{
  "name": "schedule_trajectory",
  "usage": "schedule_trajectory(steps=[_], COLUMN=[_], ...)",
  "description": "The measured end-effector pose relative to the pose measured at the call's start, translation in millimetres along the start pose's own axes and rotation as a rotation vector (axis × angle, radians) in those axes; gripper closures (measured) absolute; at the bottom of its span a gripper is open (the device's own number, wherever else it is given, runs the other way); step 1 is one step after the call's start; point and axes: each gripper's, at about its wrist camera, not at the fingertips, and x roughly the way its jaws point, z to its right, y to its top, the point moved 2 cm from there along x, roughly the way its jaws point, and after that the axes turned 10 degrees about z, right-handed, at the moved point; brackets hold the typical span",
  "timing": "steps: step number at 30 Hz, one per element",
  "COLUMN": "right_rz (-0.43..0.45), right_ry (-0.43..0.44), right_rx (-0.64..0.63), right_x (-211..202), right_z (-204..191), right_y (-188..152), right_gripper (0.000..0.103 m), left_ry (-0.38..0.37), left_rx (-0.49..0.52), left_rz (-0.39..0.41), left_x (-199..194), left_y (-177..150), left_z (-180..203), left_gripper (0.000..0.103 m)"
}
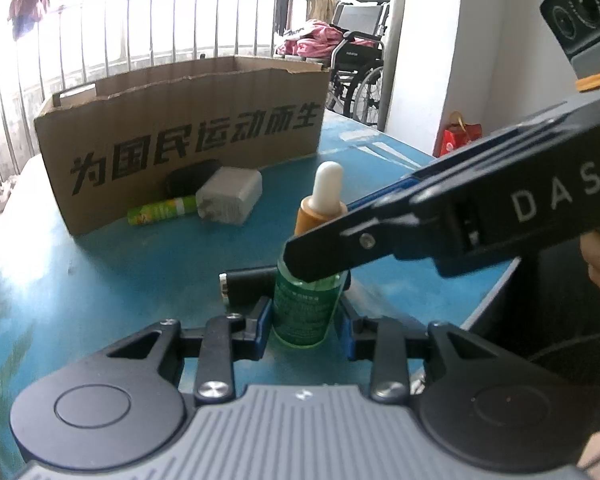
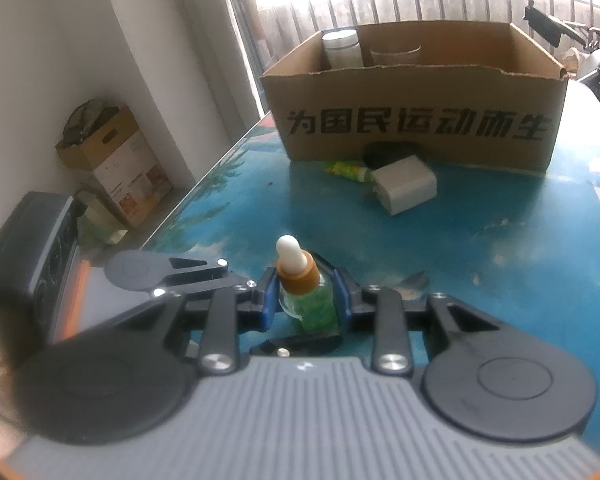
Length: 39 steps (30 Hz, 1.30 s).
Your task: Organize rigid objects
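A green dropper bottle (image 1: pixel 304 312) with an orange collar and white bulb stands upright on the blue table (image 1: pixel 120 272). My left gripper (image 1: pixel 306 320) is shut on its lower body. The right gripper reaches in from the right, and one of its fingers (image 1: pixel 324 254) crosses the bottle's shoulder. In the right wrist view my right gripper (image 2: pixel 306 304) is shut on the same bottle (image 2: pixel 308 300) just under the collar. A cardboard box (image 2: pixel 416 96) with black printed characters stands at the far side and holds two jars (image 2: pixel 342 48).
In front of the box (image 1: pixel 180 120) lie a white charger block (image 1: pixel 230 196), a green tube (image 1: pixel 162 210) and a black oval object (image 1: pixel 192 178). A small black item (image 1: pixel 248 286) lies just behind the bottle. The table edge runs close on the right, with a wheelchair (image 1: pixel 360 60) beyond.
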Motion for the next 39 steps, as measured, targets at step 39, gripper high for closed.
schedule_trajectory(steps=[39], right_rz=[0.023], right_ry=[-0.021], right_rx=[0.022], right_x=[-4.0], right_z=[13.2], right_y=[2.2], right_gripper=[0.074], left_ry=[-0.021], left_rx=[-0.011], left_rz=[-0.006], left_x=[5.6], left_y=[3.2], left_z=[4.9], left_gripper=[0.068])
